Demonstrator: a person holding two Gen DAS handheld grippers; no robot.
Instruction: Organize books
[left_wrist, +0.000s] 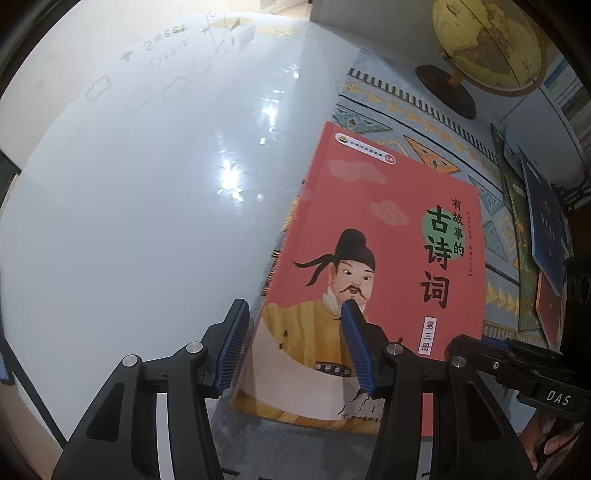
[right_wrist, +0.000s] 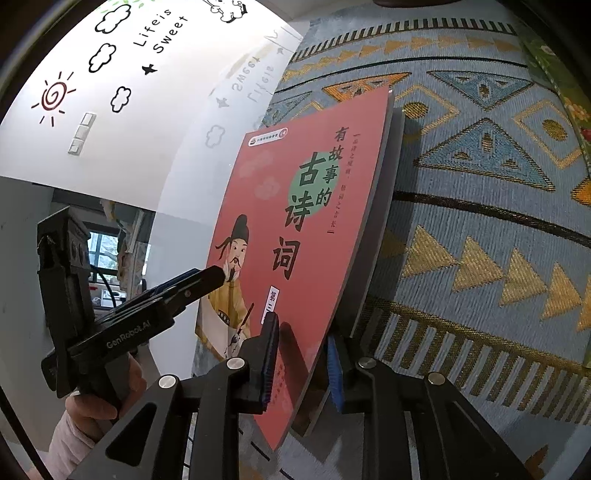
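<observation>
Found the red illustrated book with a robed poet on its cover (left_wrist: 373, 236) over the blue-and-gold patterned woven cloth (right_wrist: 480, 229), at the cloth's edge beside the glossy white tabletop (left_wrist: 147, 192). Ran lengthwise away from both cameras, top end farthest, cover tipped toward the left. Straddled its near left edge with the left gripper (left_wrist: 293, 347), jaws released and wide. Flanked its near corner with the right gripper (right_wrist: 303, 363), one pad over the cover, one beneath; could not tell whether clenched.
</observation>
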